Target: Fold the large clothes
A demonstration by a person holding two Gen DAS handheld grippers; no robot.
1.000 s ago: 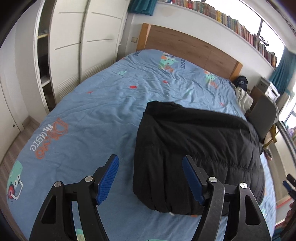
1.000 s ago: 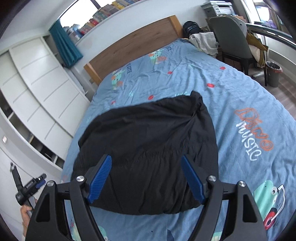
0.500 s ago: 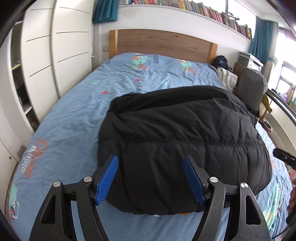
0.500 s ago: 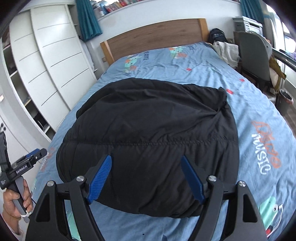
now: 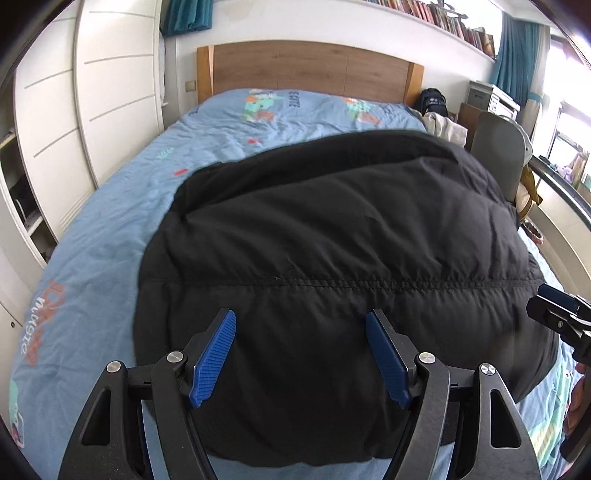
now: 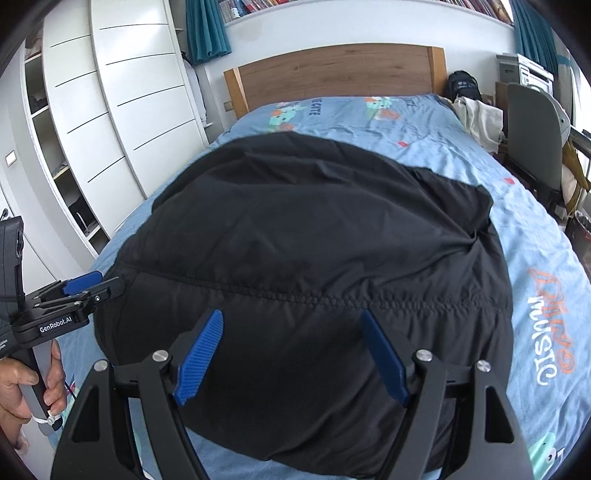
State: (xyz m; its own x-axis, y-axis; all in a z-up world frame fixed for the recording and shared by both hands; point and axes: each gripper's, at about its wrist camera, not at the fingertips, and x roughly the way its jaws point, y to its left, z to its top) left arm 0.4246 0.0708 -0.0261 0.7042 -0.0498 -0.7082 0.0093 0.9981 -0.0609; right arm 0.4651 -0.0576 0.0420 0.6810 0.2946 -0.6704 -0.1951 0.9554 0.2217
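A home bedroom: a bed (image 5: 110,236) with wooden headboard (image 5: 306,70), white wardrobe (image 6: 122,96), bookshelf (image 5: 443,18) and teal curtains (image 6: 207,29)

black quilted puffer jacket (image 6: 303,280) laid folded on blue printed bedsheet (image 6: 546,266) | right gripper (image 6: 291,354) held spread above it, nothing gripped

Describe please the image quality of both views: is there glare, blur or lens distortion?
Left wrist view: the window at upper right is blown out white; strong fisheye bends the wardrobe; the black jacket is slightly soft. Right wrist view: the same curving, dark vignette corners, even daylight, and the stitched seam is sharp.
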